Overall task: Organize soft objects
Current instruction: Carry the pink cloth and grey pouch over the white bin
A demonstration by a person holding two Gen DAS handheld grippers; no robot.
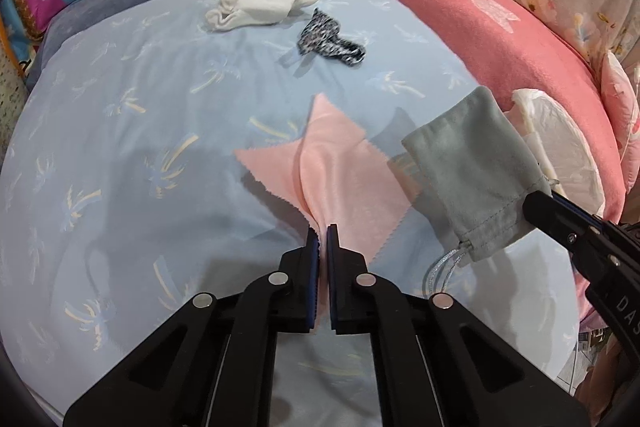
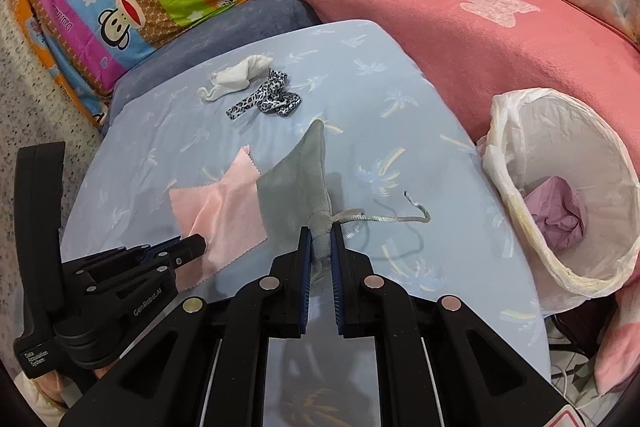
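We record the left gripper [image 1: 322,235] with jaws clamped on the near edge of the pink cloth [image 1: 340,171], which is lifted off the light-blue sheet [image 1: 140,147]. The right gripper [image 2: 320,239] pinches the grey drawstring pouch [image 2: 296,187] at its neck, just beside the pink cloth. A white sock [image 2: 240,75] and leopard-print band [image 2: 272,97] lie farther off, touching. A lined bin [image 2: 516,187] stands to the right.

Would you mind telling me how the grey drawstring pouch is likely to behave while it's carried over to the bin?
The grey pouch probably stays floppy: it hangs limp from the right tongs. It seems light, barely sagging. Its loose cord may swing or snag on the lined bin.
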